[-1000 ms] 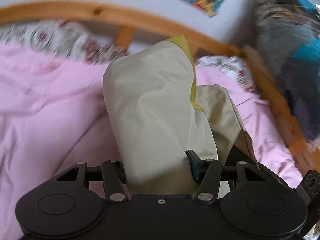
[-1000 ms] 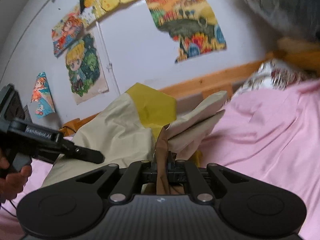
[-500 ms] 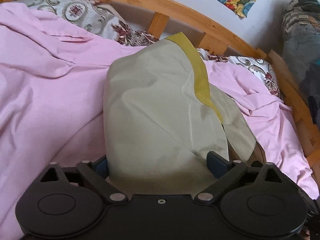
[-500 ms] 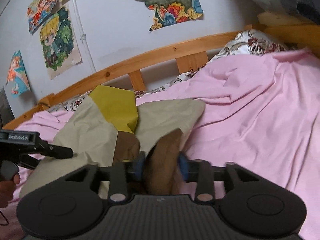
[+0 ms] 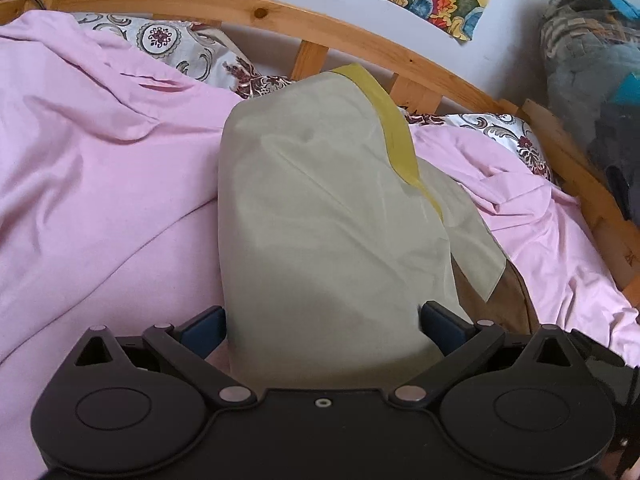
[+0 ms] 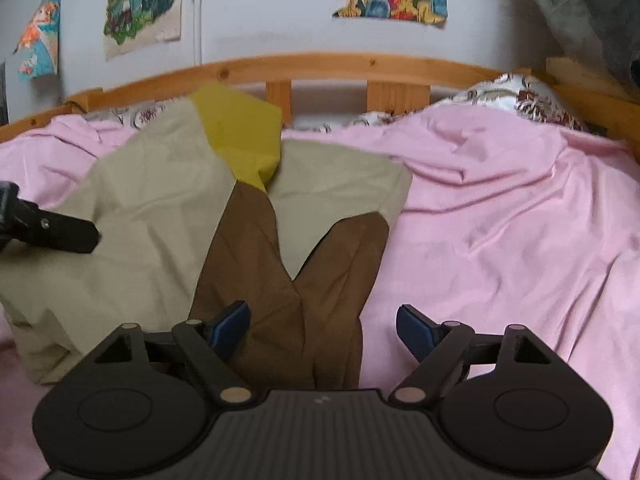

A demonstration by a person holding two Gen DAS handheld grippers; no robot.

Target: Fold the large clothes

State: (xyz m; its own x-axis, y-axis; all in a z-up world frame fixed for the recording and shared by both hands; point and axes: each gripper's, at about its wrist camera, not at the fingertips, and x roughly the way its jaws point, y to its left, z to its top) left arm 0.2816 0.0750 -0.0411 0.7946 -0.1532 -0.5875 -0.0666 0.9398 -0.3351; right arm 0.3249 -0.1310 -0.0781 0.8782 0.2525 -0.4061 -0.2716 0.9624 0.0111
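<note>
Reaching low over the pink sheet [image 5: 100, 208], the left gripper [image 5: 322, 326] points toward the wooden headboard [image 5: 280, 16], its blue pads [image 5: 440, 326] spread wide with the beige garment [image 5: 320, 220] lying between them and running forward onto the bed; whether the pads touch the cloth at its edges cannot be told, and the housing hides the garment's near end. A yellow band [image 5: 394, 136] runs along its far right edge, and a brown part [image 5: 516, 300] shows at the right, partly covered. A dark pile [image 5: 592, 80] at the far right is cut off. From the right wrist view, the right gripper [image 6: 322, 330] sits level and low, jaws apart, over the brown part [image 6: 280, 280] of the garment [image 6: 132, 220], which lies flat on the sheet [image 6: 500, 220]. The left gripper's black finger [image 6: 56, 232] rests over the beige cloth at left. Posters [image 6: 140, 0] hang on the wall; no writing is legible.
</note>
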